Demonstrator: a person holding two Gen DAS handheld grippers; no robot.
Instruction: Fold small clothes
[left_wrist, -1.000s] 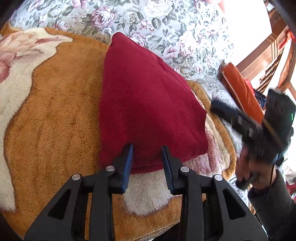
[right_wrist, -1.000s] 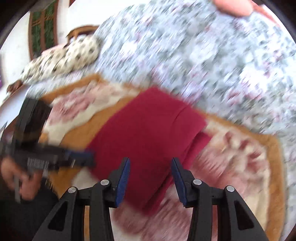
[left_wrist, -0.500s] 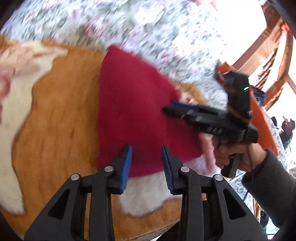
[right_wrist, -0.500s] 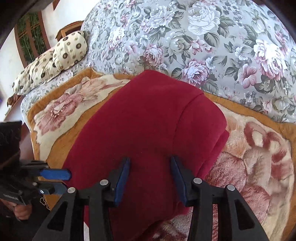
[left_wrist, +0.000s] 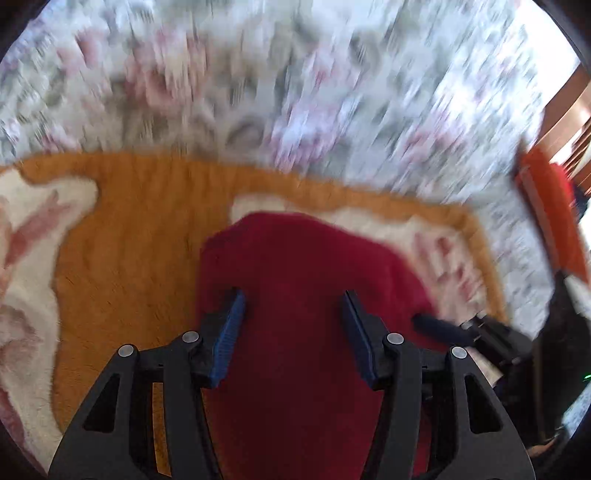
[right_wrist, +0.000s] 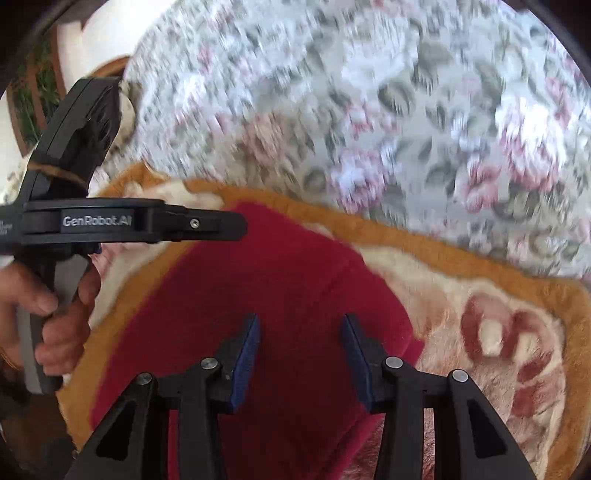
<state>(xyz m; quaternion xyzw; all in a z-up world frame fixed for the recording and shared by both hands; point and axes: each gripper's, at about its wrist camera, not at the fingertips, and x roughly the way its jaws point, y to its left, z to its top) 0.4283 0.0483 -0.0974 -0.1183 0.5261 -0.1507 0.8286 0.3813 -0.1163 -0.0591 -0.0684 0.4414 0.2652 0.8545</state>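
Note:
A dark red folded garment (left_wrist: 299, 280) lies on an orange and cream plush blanket (left_wrist: 122, 236). My left gripper (left_wrist: 293, 317) is open, its blue pads spread above the garment's near part. My right gripper (right_wrist: 301, 341) is open over the same garment (right_wrist: 258, 295), nothing between its pads. In the right wrist view the left gripper (right_wrist: 229, 225) reaches in from the left over the garment's far edge. In the left wrist view the right gripper (left_wrist: 428, 323) shows blurred at the garment's right edge.
The blanket (right_wrist: 480, 295) lies on a grey floral bedspread (left_wrist: 295, 92) that fills the background. An orange-red object (left_wrist: 550, 206) and wooden furniture sit at the far right in the left wrist view. Both views are motion-blurred.
Both grippers have moved in over the red garment. The left jaws have opened wider. The right gripper went from left of the garment's middle to its right edge.

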